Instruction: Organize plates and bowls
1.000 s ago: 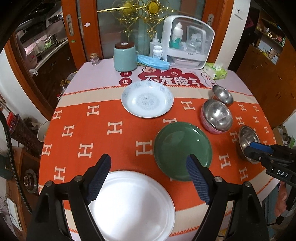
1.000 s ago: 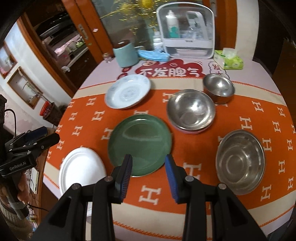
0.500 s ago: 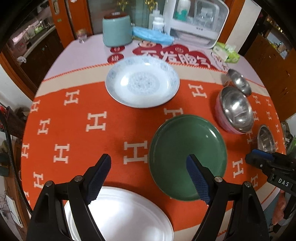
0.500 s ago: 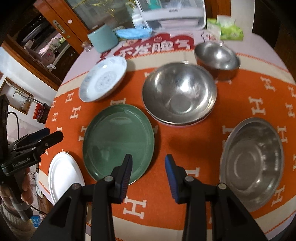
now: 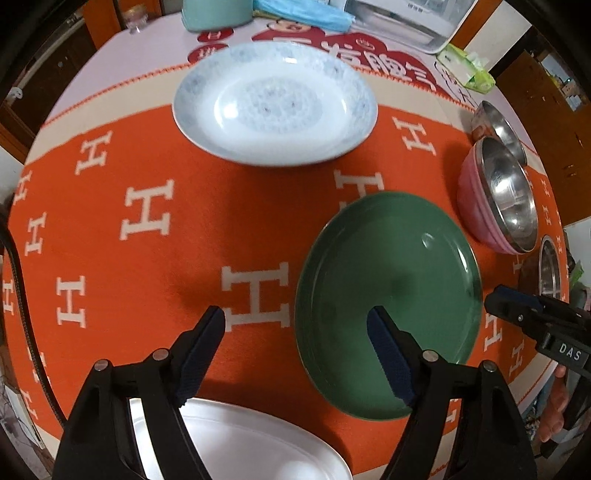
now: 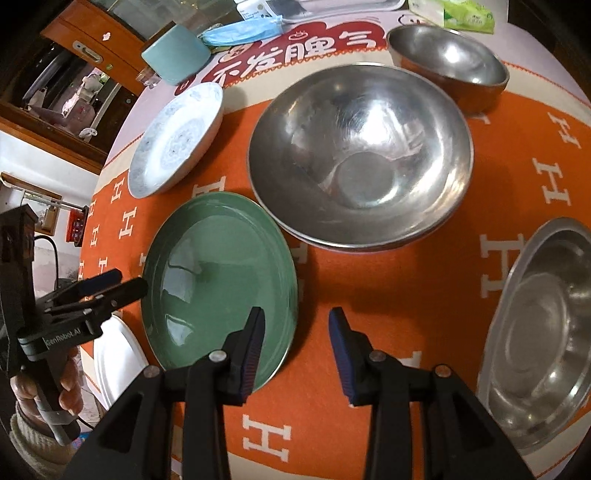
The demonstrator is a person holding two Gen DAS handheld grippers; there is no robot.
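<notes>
A green plate (image 5: 388,295) (image 6: 218,273) lies mid-table on the orange cloth. My left gripper (image 5: 295,314) hangs over its left rim, jaws closing; the rim is between them, not pressed. My right gripper (image 6: 295,314) hovers at the plate's right rim, jaws closing, with the left finger above the rim and no contact. A blue-patterned white plate (image 5: 275,107) (image 6: 177,140) lies farther back. A plain white plate (image 5: 240,443) (image 6: 114,362) sits at the near edge. A large steel bowl (image 6: 362,155) rests in a pink one (image 5: 476,206). Behind it stands a small steel bowl (image 6: 447,62).
Another steel bowl (image 6: 546,325) sits at the right edge of the table. A teal canister (image 6: 173,59), a blue cloth (image 5: 303,14) and a tissue pack (image 5: 469,70) stand along the back. A hand (image 6: 48,391) holds the left gripper's handle beside the table's left edge.
Both grippers have come down toward the table and tilted steeper, so the green plate looms larger. Each pair of jaws has narrowed a little. No dish has moved.
</notes>
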